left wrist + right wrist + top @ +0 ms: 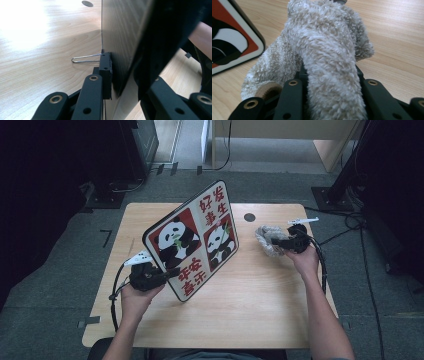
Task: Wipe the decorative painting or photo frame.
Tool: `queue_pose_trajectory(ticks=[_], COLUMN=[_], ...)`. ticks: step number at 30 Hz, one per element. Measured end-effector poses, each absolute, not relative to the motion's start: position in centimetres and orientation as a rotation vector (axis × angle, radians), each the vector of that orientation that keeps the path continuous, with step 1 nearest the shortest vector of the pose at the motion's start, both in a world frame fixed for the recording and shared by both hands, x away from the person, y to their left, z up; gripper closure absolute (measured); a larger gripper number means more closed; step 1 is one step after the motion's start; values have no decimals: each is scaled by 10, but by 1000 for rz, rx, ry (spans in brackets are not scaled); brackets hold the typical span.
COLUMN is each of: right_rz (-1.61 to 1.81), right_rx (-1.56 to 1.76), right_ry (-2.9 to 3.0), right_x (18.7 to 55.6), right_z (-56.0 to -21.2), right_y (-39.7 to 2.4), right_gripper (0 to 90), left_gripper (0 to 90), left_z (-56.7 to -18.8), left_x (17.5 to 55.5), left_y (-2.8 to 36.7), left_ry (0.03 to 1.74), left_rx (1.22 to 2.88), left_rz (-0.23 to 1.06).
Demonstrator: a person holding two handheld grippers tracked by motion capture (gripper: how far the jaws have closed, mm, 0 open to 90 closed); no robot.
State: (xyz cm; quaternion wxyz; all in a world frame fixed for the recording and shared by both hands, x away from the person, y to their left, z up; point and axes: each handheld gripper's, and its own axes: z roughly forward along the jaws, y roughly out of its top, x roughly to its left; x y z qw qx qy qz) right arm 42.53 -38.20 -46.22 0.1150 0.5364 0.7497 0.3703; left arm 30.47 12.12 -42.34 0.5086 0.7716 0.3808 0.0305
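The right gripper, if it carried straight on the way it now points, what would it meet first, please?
Probably the panda board. The right gripper, shut on the fluffy cloth, points left across the table toward the board's edge; the depth between them is unclear.

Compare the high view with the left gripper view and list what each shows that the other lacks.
High view: the panda board's printed face, the right claw shut on the fluffy cloth, and both forearms.

Left gripper view: the board's plain back and a wire stand lying on the table.

Both: the left claw clamped on the board's edge, the wooden table, and its round hole.
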Motion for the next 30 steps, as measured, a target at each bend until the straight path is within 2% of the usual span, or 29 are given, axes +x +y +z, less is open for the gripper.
queue_pose_trajectory(ticks=[30], right_rz=[1280], right_rx=[1379], right_ry=[2244], right_x=[400], right_z=[-401], right_y=[-356], right_gripper=[667], left_gripper=[800], left_z=[-420], left_x=[284], left_y=[129], left_ry=[883], left_rx=[1900], left_rz=[78])
